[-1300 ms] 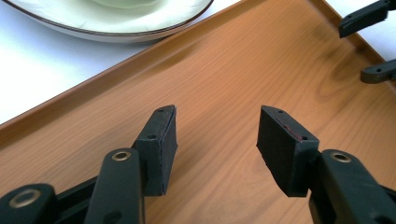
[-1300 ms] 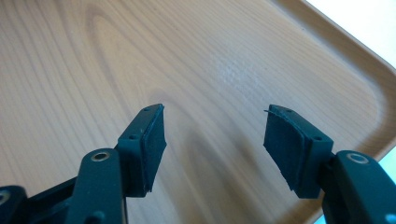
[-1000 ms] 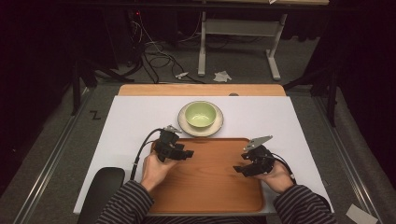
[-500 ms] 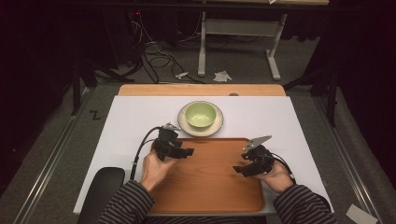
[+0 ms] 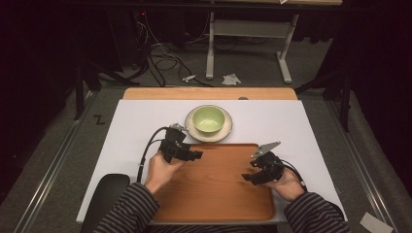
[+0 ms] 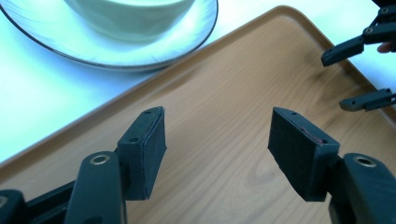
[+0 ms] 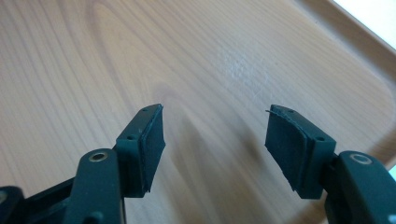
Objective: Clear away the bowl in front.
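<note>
both grippers hover over the wooden tray (image 5: 214, 189), left gripper (image 5: 193, 155) and right gripper (image 5: 248, 176) with jaws apart; green bowl (image 5: 208, 119) on its saucer (image 5: 227, 131) sits just beyond the left one.

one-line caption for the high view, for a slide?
Both tools, left tool and right tool, open over a wooden tray; green bowl on saucer behind.

Lower centre of the high view: bare wooden tray (image 5: 214, 194) on a white sheet (image 5: 131, 131). Just above the tray's top edge, touching or nearly so: pale green bowl (image 5: 209, 119) on a dark-rimmed plate (image 5: 227, 130). Strip of wooden tabletop (image 5: 209, 93) beyond the sheet. Lower left: black chair back (image 5: 104, 194). Upper centre, on the grey floor: tangled cables (image 5: 155, 63), crumpled paper (image 5: 231, 78), white desk frame (image 5: 248, 34).
</note>
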